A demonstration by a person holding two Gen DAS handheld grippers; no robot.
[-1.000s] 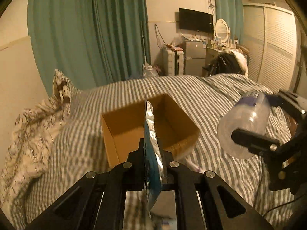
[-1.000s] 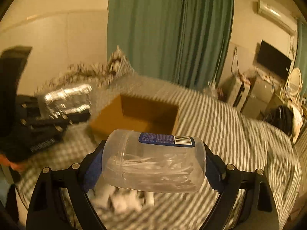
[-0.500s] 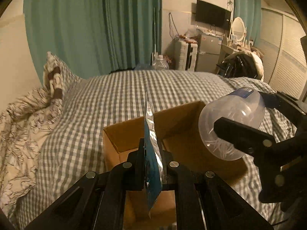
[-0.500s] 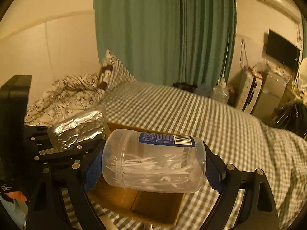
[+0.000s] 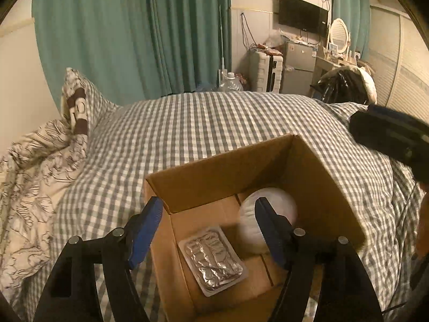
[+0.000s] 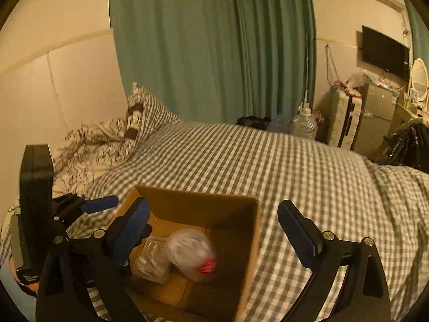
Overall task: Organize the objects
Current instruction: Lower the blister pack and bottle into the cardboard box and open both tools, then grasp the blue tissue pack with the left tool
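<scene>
1. The cardboard box sat open-topped on the bed, on its grey-and-white checked cover, with both grippers poised over it.
2. My left gripper hung above the near-left corner of the box, its jaws spread wide with nothing between the blue pads.
3. Under it, the foil blister pack lay flat on the box floor, shiny side up, near the left wall.
4. Just to the right of the pack I saw the clear plastic jar inside the box; it looked to be lying on its side with its round end toward me, and one finger of the left gripper crossed in front of it.
5. My right gripper was over the same box, jaws likewise wide apart and holding nothing.
6. In the right wrist view the jar was blurred, with a red smear near its lower end; I could not tell what the red was.
7. The left gripper showed at the box's left edge in that view.
8. A rumpled patterned duvet lay at the far left of the bed, and teal curtains hung behind.
</scene>
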